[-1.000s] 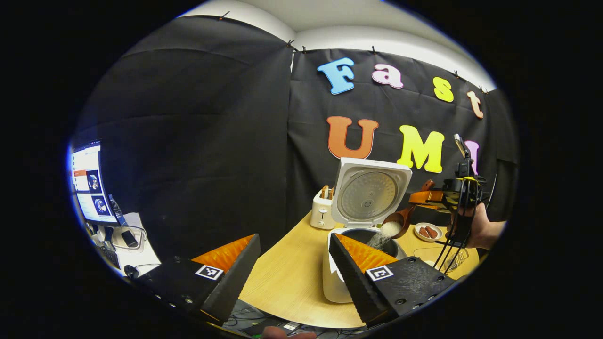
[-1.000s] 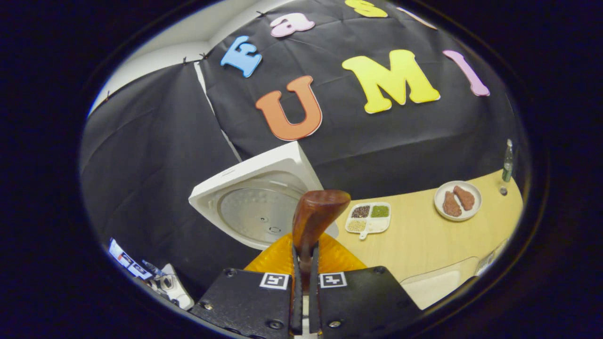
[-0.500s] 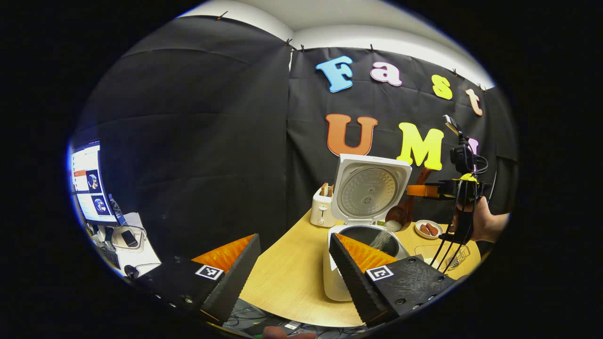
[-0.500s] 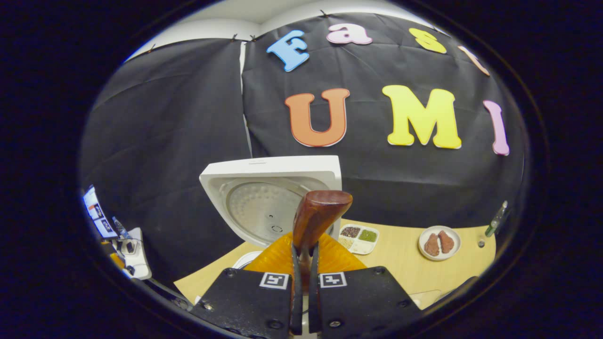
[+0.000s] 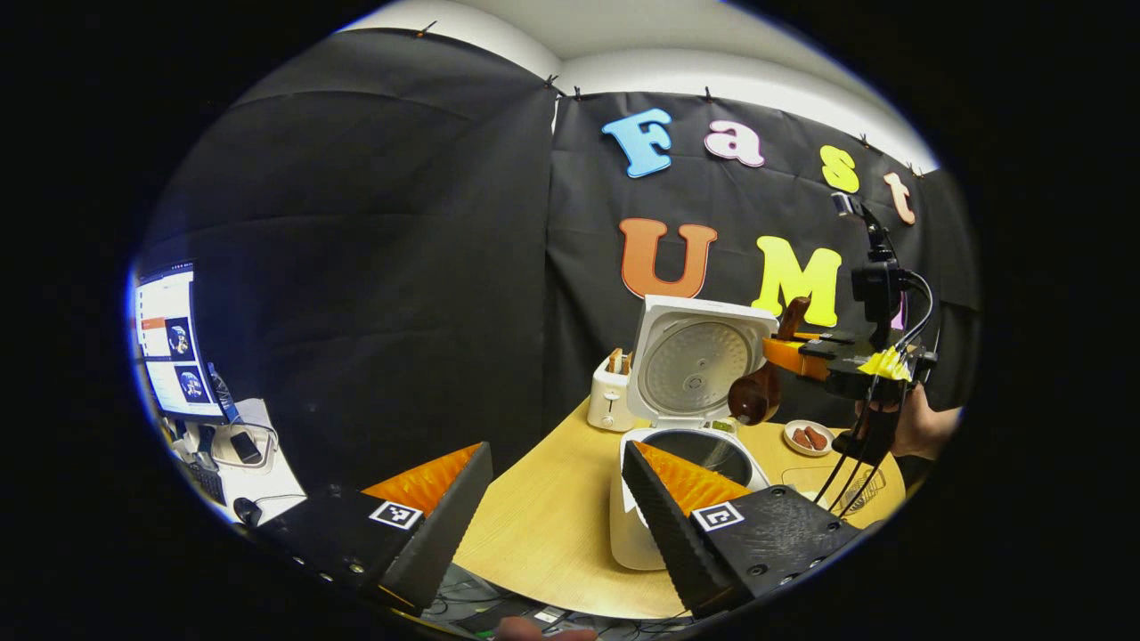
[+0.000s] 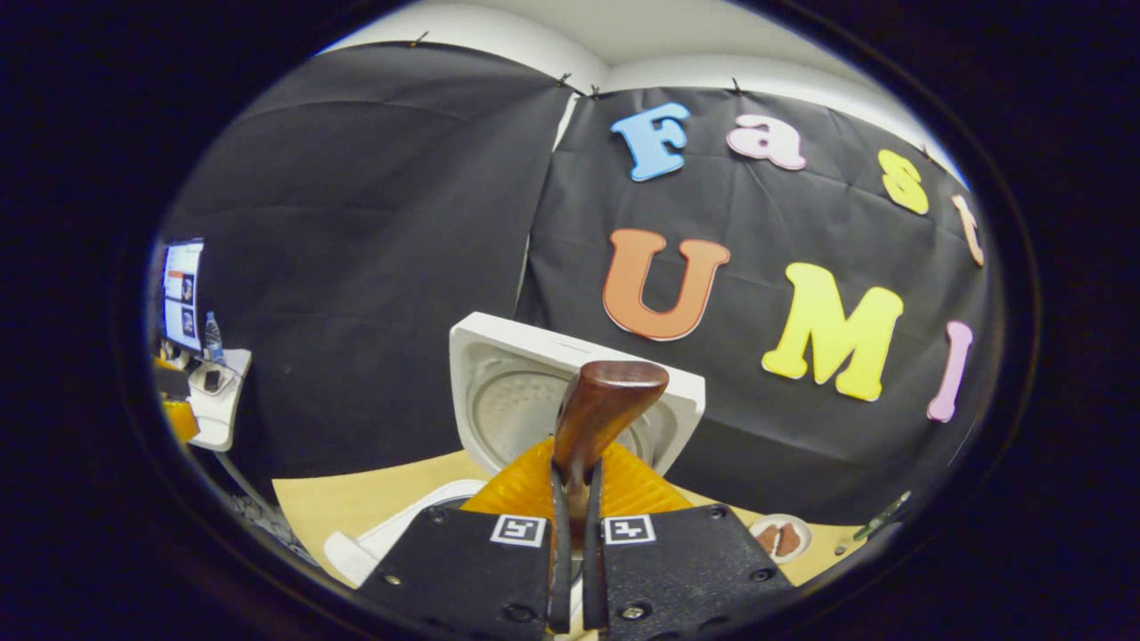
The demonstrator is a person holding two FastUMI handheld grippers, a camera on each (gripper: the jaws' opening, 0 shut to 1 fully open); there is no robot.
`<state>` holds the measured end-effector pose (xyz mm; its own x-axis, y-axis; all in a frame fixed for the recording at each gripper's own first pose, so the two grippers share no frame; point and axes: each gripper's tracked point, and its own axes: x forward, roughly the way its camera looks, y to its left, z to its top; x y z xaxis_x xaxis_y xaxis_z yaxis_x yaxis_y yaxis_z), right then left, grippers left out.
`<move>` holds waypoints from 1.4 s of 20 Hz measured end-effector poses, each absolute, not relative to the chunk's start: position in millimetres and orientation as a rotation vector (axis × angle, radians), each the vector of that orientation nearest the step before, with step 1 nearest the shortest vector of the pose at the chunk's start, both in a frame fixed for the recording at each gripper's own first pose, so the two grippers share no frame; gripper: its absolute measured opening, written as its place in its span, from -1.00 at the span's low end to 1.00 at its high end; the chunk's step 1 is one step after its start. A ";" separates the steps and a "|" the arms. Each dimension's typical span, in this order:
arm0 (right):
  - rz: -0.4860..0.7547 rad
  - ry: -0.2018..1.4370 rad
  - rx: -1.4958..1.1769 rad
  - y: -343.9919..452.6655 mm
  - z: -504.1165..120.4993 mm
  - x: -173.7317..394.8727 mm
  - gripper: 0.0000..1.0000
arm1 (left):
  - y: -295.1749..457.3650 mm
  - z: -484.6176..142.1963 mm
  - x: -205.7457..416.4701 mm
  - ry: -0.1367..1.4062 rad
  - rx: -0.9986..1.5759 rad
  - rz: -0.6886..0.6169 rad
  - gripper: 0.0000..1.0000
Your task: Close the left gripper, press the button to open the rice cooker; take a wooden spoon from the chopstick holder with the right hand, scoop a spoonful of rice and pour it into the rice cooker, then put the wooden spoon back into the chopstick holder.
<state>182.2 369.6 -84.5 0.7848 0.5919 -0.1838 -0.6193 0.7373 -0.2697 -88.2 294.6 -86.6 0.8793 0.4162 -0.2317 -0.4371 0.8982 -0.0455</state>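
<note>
Your right gripper [image 6: 572, 534] has its jaws clamped tight on the spoon [image 6: 606, 405] handle, the bowl hanging over the cooker [image 5: 681, 445], tipped so any last rice falls into the pot. Your left gripper [image 5: 552, 512] sits back with jaws wide apart and empty, out of the way. The cooker stands lid-up on the wooden tabletop [image 5: 543, 525], a toaster [image 5: 608, 392] behind it.
</note>
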 end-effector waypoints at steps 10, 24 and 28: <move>0.674 0.123 -0.185 358.2 -65.4 171.5 -0.80 | 278.4 -78.4 -86.9 0.224 -0.094 0.419 0.89; 0.501 0.203 0.254 162.6 -19.2 180.3 -0.79 | 190.1 -51.3 -39.9 0.213 -0.038 0.282 0.89; 0.385 0.214 0.310 73.2 -27.3 180.5 -0.80 | 161.6 -43.6 -23.1 0.199 -0.041 0.252 0.90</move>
<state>180.5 73.2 -27.3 0.9053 0.3991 -0.1455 -0.3345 0.8808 0.3350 -23.1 161.6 -43.6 0.9487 0.2439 -0.2011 -0.2520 0.9676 -0.0155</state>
